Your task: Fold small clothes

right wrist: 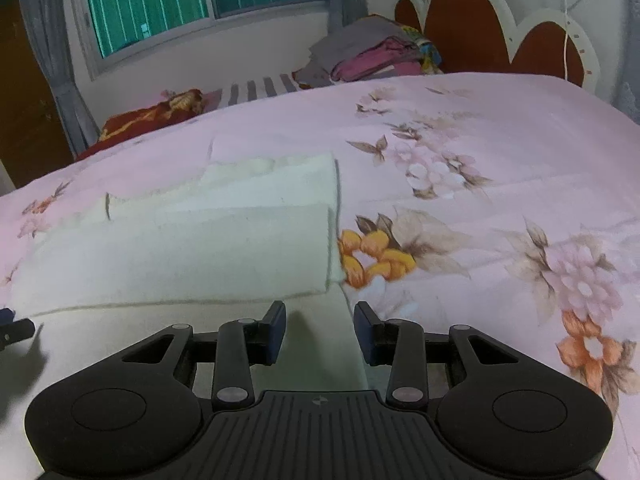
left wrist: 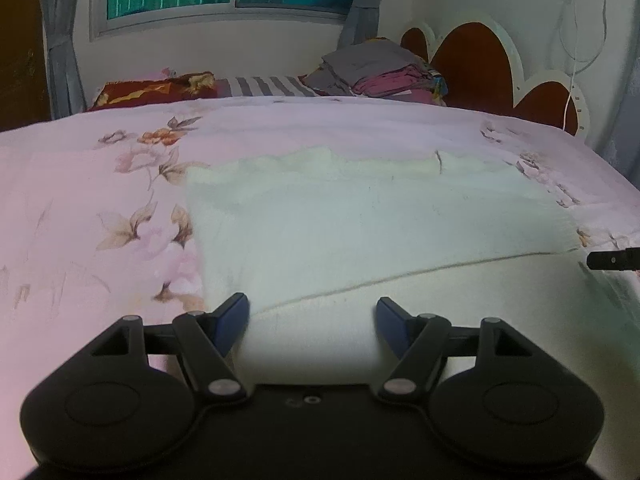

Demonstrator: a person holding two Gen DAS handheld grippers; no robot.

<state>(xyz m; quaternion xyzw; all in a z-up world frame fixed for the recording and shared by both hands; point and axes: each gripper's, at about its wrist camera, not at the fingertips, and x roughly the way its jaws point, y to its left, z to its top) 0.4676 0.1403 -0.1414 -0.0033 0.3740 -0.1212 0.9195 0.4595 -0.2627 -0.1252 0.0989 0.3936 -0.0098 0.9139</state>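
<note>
A pale cream garment (left wrist: 360,224) lies flat on the pink floral bedspread, folded over itself with a fold edge across its near part. My left gripper (left wrist: 312,320) is open just above the garment's near left edge, with nothing between its blue pads. In the right wrist view the same garment (right wrist: 192,248) spreads to the left. My right gripper (right wrist: 320,328) is open over its near right corner, empty. The tip of my right gripper (left wrist: 612,260) shows at the right edge of the left wrist view.
The bedspread (right wrist: 480,200) covers the whole bed. A pile of folded clothes (left wrist: 380,76) sits at the far side by the red and white headboard (left wrist: 472,60). A red patterned pillow (left wrist: 152,90) lies at the far left under the window.
</note>
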